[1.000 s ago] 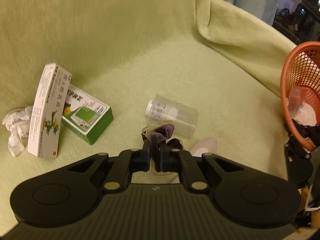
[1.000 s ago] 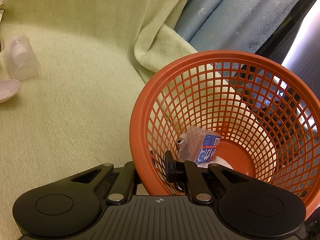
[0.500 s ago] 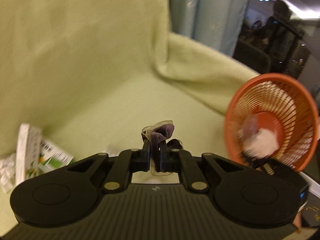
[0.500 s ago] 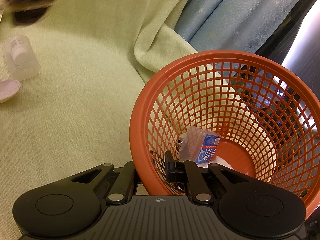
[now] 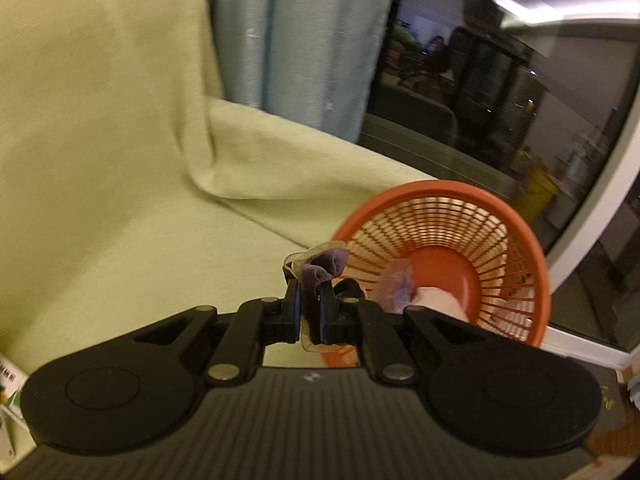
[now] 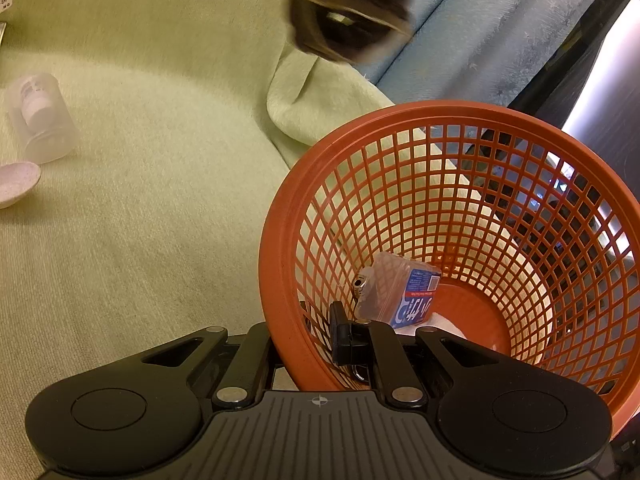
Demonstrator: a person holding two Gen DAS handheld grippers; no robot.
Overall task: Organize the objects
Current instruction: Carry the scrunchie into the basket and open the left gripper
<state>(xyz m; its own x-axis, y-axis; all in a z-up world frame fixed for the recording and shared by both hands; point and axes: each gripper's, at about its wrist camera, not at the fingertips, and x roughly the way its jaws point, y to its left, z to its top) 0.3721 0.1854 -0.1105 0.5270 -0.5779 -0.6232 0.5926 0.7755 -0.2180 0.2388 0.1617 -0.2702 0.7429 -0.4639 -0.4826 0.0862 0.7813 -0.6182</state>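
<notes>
Basket [image 5: 532,240] duty here, orange mesh one, tilted toward us at the edge of the green-covered sofa [image 5: 120,208]. Our right tongs [image 6: 316,344] were clenched on its near rim, one finger inside and one outside, holding it steady. Our left tongs [image 5: 309,312] were clamped on a small purple scrunchie in a clear wrapper [image 5: 318,270], up in the air just beside the basket's rim and not yet over the mouth. From the right wrist view it showed only as a dark blur [image 6: 348,12] high above the sofa.

Handling-wise we judged the thing light and squashy, with a crinkly, slippery film around it, so pinching the bunched fabric through the wrapper looked safer than grabbing a loose edge of film. Nothing fragile about it, a short drop should be fine.

Already in the basket: a small clear packet with blue print [image 6: 400,292] and something white under it. Left out on the sofa: a frosted plastic cup [image 6: 40,120] lying on its side and a little pale dish [image 6: 16,184] beside it.
</notes>
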